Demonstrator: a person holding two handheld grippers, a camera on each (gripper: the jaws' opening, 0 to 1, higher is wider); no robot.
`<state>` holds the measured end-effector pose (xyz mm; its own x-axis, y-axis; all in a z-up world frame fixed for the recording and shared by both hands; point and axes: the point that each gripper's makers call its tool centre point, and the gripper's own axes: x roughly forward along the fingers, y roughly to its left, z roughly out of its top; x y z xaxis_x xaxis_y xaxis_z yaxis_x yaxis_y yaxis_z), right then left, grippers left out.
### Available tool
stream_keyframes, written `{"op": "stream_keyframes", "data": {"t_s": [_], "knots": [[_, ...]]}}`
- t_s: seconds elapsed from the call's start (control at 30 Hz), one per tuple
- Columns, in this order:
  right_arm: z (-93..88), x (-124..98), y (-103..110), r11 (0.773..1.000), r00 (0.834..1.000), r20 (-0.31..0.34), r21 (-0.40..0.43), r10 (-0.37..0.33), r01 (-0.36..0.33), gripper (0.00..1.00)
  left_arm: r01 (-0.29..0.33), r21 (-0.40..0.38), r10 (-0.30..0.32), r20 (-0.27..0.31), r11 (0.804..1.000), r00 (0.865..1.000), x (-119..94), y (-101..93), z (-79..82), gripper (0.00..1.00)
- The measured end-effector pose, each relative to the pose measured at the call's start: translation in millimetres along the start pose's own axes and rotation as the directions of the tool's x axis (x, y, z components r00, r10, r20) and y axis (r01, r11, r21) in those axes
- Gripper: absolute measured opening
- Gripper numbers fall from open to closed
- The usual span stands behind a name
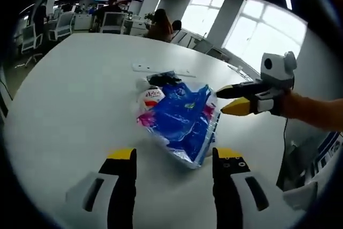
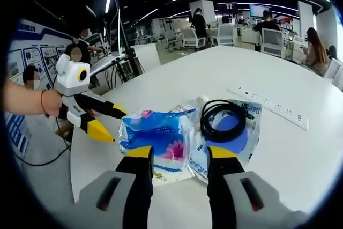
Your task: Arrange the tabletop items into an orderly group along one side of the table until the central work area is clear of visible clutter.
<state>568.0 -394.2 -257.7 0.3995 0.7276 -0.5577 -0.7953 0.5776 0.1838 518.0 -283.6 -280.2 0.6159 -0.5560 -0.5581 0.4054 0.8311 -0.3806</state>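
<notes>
**Two grippers closing in on the pile**

I hold a gripper in each hand, and both point at the little heap in the middle of the white table [image 1: 64,111].

My left gripper [image 1: 172,156] has its jaws spread wide with nothing between them. It sits just in front of the blue tissue pack [image 1: 179,119], I think so it can slide around the pack and take hold. In the right gripper view I can see it come in from the side [image 2: 107,124], yellow tips apart, near the edge of that same blue pack [image 2: 155,135].

My right gripper [image 2: 179,156] is spread wide too and holds nothing. Its jaws stand just beside the pack and a clear wipes bag [image 2: 246,132]. A black cable coil [image 2: 222,119] lies on top of that bag.

A white power strip [image 2: 270,105] lies further back, apart from the heap.

Everything is bunched in the middle, so nothing is tidy yet. I think the heap must go to one side. The pack looks soft and slippery, so it could slip out of my jaws.
</notes>
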Motion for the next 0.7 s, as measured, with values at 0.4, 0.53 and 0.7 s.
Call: {"op": "stream_keyframes", "data": {"t_s": [0.4, 0.53, 0.7], "knots": [[-1.7, 8.9, -2.9, 1.0, 1.0, -0.004, 0.011, -0.001, 0.001, 0.18, -0.02, -0.059, 0.019, -0.003, 0.998, 1.0, 6.3, 2.3, -1.8, 0.29], [-4.5, 9.3, -2.9, 1.0, 1.0, -0.011, 0.018, -0.003, 0.003, 0.11, -0.007, -0.066, 0.007, 0.0, 0.998, 1.0, 8.7, -1.4, -0.6, 0.14], [-8.8, 8.1, -8.3, 0.999, 0.999, -0.029, 0.003, -0.034, 0.034, 0.01, -0.009, -0.062, 0.008, -0.006, 0.998, 1.0, 10.4, -2.9, -2.0, 0.09]]}}
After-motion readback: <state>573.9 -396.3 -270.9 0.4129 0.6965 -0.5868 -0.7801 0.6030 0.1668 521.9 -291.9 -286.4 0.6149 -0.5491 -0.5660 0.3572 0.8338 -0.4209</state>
